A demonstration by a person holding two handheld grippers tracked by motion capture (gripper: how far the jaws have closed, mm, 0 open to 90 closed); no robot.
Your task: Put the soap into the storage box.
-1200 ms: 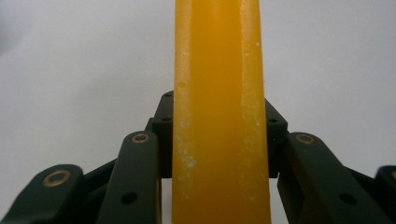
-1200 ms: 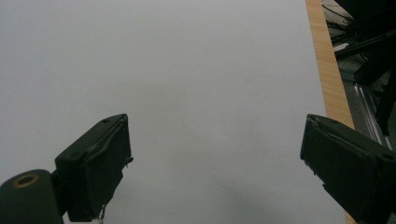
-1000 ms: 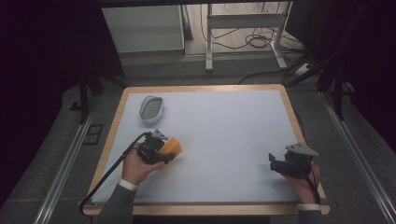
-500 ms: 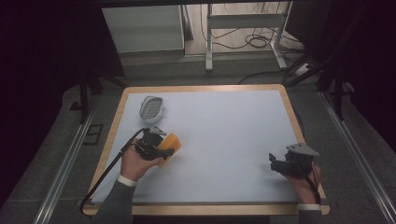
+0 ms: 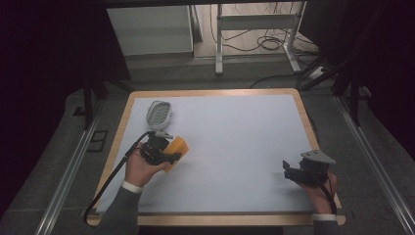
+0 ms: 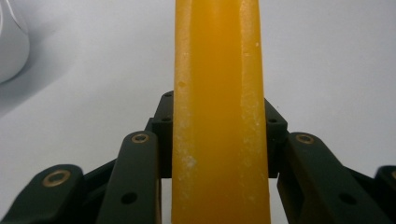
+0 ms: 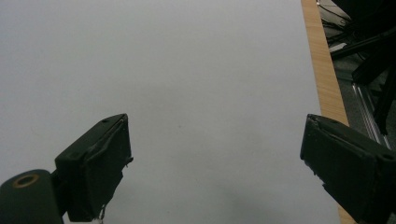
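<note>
An orange bar [image 5: 178,146], like a block of soap, is clamped upright between the jaws of my left gripper [image 5: 172,155] at the table's left side. In the left gripper view the orange bar [image 6: 219,116] runs up the middle with the black fingers [image 6: 163,126] pressing both its sides. A pale oval dish [image 5: 159,113] lies just beyond that gripper, and its edge shows as the dish [image 6: 11,42] at top left. My right gripper [image 5: 288,171] rests near the front right corner, and in its own view the right gripper [image 7: 215,154] stands open over bare table.
The table [image 5: 244,132] has a white top and a wooden rim [image 7: 322,70]. Metal rails run along both sides on the floor. A desk frame and cables stand behind the far edge.
My left gripper has drifted slightly away from me, toward the dish, with the orange bar still in it. The right gripper has kept still.
</note>
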